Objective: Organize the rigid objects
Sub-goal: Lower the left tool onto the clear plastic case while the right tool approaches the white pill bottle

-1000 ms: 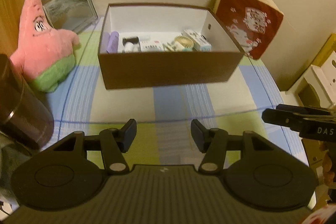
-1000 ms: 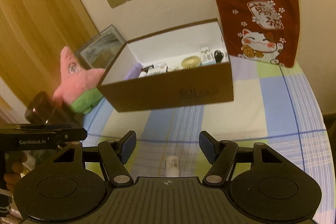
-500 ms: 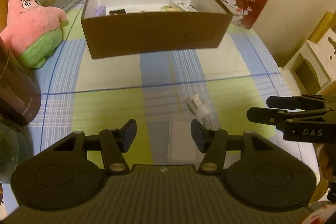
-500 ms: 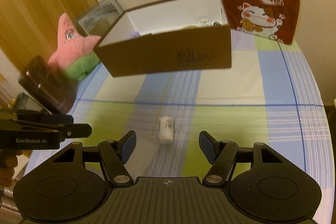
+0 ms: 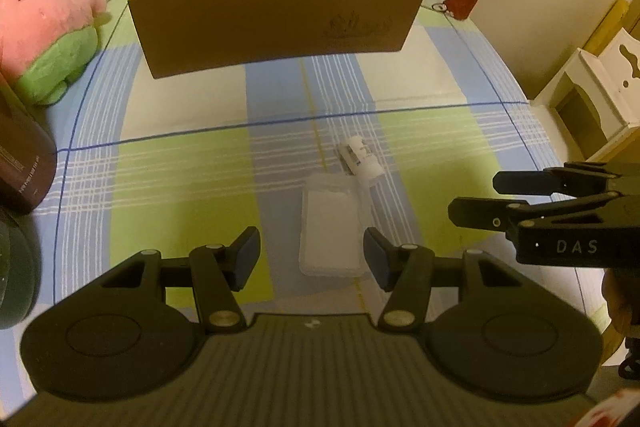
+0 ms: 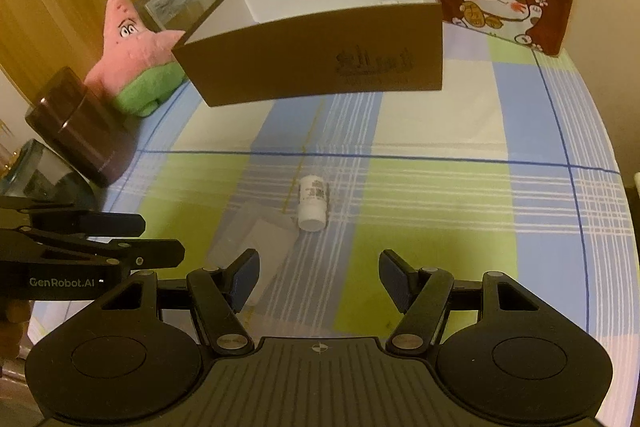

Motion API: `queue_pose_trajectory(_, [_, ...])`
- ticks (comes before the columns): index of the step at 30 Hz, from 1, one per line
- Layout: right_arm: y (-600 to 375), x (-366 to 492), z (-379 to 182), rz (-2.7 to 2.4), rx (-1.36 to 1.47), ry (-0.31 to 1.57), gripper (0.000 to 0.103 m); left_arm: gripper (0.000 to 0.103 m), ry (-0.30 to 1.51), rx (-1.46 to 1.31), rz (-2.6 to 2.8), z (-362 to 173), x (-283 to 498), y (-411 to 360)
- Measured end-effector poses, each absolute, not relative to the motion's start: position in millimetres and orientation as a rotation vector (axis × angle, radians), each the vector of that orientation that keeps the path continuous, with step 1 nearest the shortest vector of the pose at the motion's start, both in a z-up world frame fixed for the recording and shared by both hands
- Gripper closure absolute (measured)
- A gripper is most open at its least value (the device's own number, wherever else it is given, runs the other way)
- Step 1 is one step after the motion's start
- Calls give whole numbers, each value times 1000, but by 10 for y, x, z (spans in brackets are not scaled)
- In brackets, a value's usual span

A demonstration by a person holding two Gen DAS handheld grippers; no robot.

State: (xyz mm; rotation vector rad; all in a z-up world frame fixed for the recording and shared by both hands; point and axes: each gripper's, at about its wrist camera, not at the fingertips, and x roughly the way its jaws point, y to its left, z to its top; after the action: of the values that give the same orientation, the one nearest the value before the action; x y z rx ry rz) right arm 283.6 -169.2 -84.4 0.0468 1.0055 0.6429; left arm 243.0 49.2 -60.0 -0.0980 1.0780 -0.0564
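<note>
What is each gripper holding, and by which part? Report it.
Nothing is held. The left gripper and right gripper are both open, above the clear flat case and small white bottle.

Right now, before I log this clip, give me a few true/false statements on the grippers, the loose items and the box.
1. Both grippers hold nothing, jaws apart. True: the left gripper and right gripper are open.
2. The small white bottle stands upright. False: it lies on its side on the checked cloth.
3. The flat clear case lies on the cloth near the bottle. True.
4. The brown box is closed with a lid. False: it is open, its white inside showing.
5. The pink starfish plush sits inside the box. False: it sits outside, beside the box.
</note>
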Motion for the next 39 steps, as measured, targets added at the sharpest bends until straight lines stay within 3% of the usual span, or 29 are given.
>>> queue_pose_trajectory(39, [-1695,2988,-1237,569,61,1065,37,43,1142,26,-123,-1234,2800,137])
